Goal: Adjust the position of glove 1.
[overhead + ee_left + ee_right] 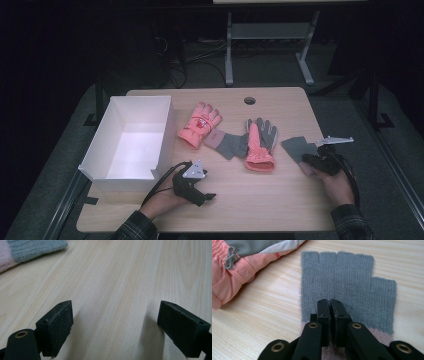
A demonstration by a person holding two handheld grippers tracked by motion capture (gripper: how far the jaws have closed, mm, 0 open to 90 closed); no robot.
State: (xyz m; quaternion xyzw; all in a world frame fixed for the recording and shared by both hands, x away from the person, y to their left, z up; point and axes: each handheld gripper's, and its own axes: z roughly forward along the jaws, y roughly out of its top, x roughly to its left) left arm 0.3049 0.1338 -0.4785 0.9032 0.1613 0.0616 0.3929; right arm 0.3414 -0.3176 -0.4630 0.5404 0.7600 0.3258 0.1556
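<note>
A grey knit fingerless glove (352,277) with a pale pink cuff lies flat at the right of the wooden table (260,200). My right gripper (330,302) is shut on it near the cuff, with a thin fold of fabric pinched between the jaws. In the high view that gripper (312,160) sits at the near edge of the same glove (295,147). Near the front edge, beside the white box, my left gripper (210,197) rests low over bare wood. Its jaws stand wide open (115,325) with nothing between them.
An open white box (165,135) stands at the left. One pink ski glove (199,125) lies back up in the middle, next to a second knit glove (229,144). Another ski glove (260,145) lies palm up with its pink cuff (232,277) close to my right gripper.
</note>
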